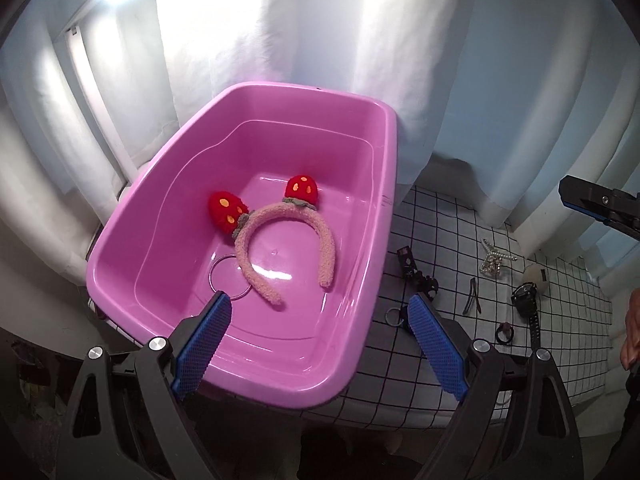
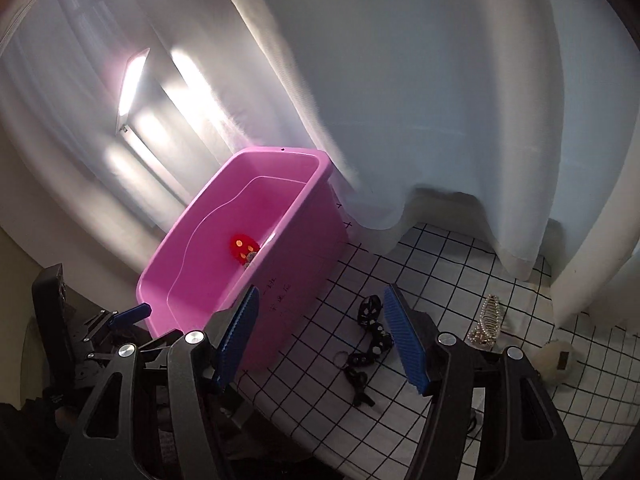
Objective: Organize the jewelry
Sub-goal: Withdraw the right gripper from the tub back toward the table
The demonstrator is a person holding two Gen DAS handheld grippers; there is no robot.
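Note:
A pink plastic tub [image 1: 168,184] [image 2: 304,256] stands on a white grid-patterned cloth [image 1: 440,216]. In it lie a fuzzy pink headband [image 1: 288,216] with two red strawberries and a thin metal ring [image 1: 214,270]. My left gripper [image 1: 320,308] is open and empty above the tub's near rim. My right gripper [image 2: 320,300] is open and empty beside the tub, over a black bracelet [image 2: 370,316]. On the cloth lie a pearl hair clip [image 1: 494,262] [image 2: 488,320], a black watch [image 1: 526,300], a thin hairpin [image 1: 472,300] and small rings [image 1: 394,316].
White curtains [image 1: 480,80] hang behind the tub and cloth. A cream round object [image 1: 536,274] [image 2: 558,360] sits at the right of the cloth. The right gripper's tip [image 1: 592,200] shows at the left wrist view's right edge.

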